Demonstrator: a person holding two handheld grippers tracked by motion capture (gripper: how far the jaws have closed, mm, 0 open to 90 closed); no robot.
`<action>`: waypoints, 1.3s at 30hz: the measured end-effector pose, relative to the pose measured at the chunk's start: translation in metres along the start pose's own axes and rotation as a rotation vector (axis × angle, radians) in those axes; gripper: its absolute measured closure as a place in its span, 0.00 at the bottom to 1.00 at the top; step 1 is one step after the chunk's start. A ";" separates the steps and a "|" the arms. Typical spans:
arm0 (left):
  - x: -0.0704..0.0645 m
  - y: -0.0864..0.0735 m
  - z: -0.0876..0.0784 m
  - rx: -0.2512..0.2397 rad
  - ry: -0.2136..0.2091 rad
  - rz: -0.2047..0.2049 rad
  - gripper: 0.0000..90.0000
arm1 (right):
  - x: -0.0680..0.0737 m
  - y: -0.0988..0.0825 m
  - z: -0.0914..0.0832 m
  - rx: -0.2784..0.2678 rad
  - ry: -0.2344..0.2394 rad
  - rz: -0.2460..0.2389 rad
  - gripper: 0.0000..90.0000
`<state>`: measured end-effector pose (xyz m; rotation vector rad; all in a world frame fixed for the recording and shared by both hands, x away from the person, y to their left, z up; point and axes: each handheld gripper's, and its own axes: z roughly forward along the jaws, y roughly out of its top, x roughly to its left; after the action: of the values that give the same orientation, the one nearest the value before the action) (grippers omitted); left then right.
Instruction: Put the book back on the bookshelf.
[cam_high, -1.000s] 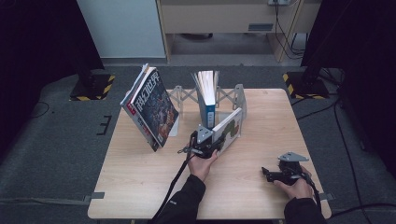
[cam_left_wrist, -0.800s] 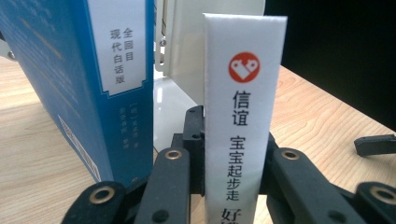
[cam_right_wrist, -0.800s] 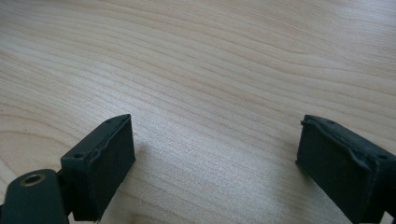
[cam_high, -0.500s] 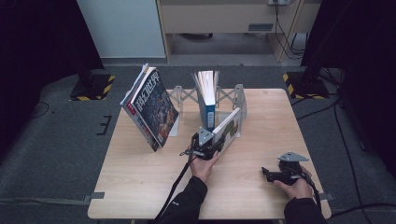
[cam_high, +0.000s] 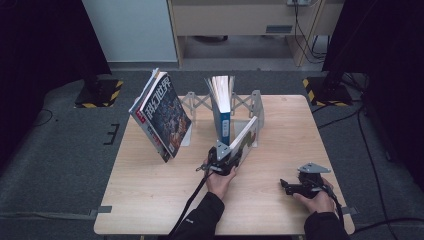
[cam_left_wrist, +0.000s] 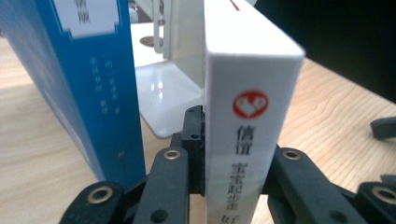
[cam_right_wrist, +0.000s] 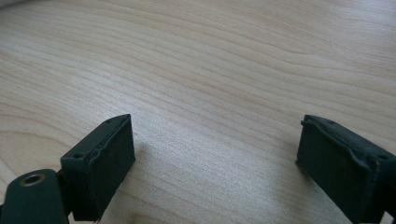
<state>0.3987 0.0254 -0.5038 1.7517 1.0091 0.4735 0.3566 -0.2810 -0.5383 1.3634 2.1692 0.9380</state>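
The high view is evenly lit from overhead: the counter (cam_high: 150, 200) is bright and pale, while the floor around it is grey and the black curtains at both sides swallow all detail. Shadows on the wood are faint and soft. The picture is a little soft and grainy, with no glare. In the left gripper view the white book (cam_left_wrist: 247, 116) is close and slightly blurred at its top edge, its spine overexposed; the white bookend (cam_left_wrist: 163, 88) behind it carries a shiny reflection, and the background is out of focus. The right gripper view shows sharp wood grain, a mild sheen, and short soft shadows beside the right tongs (cam_right_wrist: 215, 163)
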 end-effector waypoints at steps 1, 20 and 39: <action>0.000 -0.001 0.000 0.001 0.002 0.003 0.82 | 0.000 0.000 0.000 0.000 0.000 0.000 0.13; -0.004 -0.010 0.009 -0.039 0.013 -0.016 0.81 | 0.000 0.000 0.000 0.000 0.000 0.000 0.13; -0.002 -0.018 -0.019 -0.049 -0.071 0.020 0.75 | 0.000 0.000 0.000 0.000 0.000 0.000 0.13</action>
<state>0.3764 0.0371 -0.5114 1.7243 0.9235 0.4420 0.3566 -0.2808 -0.5383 1.3639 2.1689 0.9375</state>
